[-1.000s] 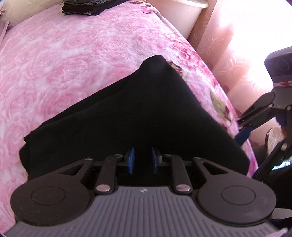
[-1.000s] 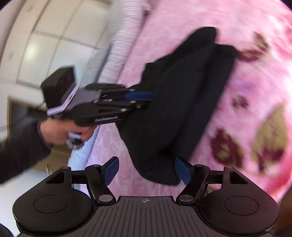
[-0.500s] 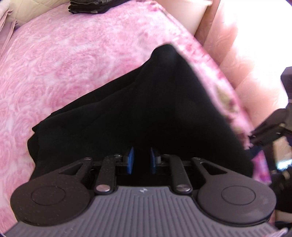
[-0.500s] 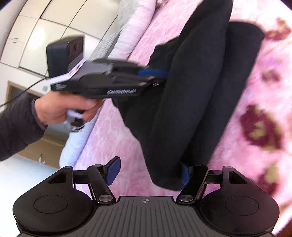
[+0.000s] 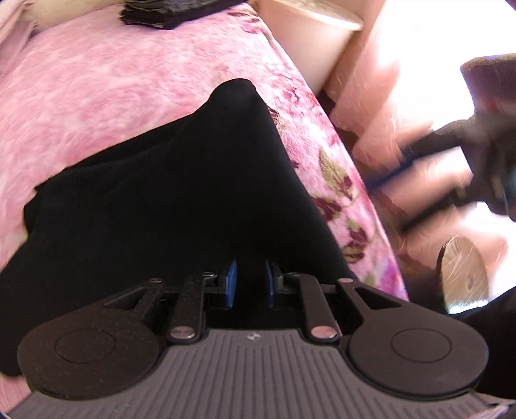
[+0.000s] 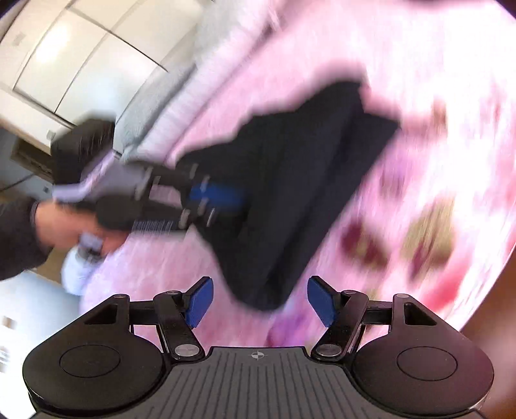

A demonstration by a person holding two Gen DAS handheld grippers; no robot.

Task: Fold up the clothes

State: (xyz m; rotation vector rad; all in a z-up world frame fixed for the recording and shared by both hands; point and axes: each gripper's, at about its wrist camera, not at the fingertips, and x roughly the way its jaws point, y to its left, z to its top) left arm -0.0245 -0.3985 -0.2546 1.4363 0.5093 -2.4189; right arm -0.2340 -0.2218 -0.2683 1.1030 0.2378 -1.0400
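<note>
A black garment (image 5: 167, 199) lies folded on the pink floral blanket (image 5: 96, 80), one corner pointing away from me. My left gripper (image 5: 250, 282) is shut on the black garment's near edge, cloth between its blue pads. In the blurred right wrist view the left gripper (image 6: 222, 196) grips the black garment (image 6: 306, 180) from the left. My right gripper (image 6: 259, 301) is open and empty, just short of the garment's near corner. In the left wrist view the right gripper (image 5: 451, 151) is a dark blur off the bed's right edge.
A stack of dark folded clothes (image 5: 167, 13) lies at the far end of the bed. A white bin (image 5: 309, 42) stands beyond the bed's right edge, beside pink curtains (image 5: 387, 96). A round stool top (image 5: 464, 267) is low right. White cupboards (image 6: 80, 48) stand behind the left hand.
My right gripper has drawn back from the garment's corner, which sat between its fingers half a second ago. My left gripper still holds the cloth and has lifted slightly.
</note>
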